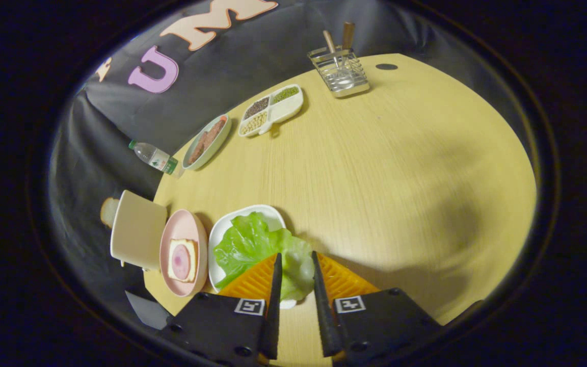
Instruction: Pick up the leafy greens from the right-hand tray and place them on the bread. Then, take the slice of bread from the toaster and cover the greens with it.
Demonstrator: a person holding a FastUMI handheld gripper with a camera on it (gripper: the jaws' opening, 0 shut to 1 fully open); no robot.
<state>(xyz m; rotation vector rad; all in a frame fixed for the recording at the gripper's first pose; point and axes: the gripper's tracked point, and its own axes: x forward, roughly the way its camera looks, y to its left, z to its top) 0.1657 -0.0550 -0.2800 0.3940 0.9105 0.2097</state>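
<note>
Two fingers of the hand-held gripper [295, 255] stand apart over leafy greens [252, 244] in a white tray [222, 229]; beside it, a pink plate [184, 221] holds bread [182, 260].

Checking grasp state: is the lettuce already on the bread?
No, the lettuce lies in its white tray between the open gripper fingers.

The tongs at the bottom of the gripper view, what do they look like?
The tongs have two wedge-shaped orange fingers with ribbed faces and black ridged inner edges. Each sits on a black angular housing with visible screws and a square black-and-white marker. No cables or sleeves are visible.
</note>
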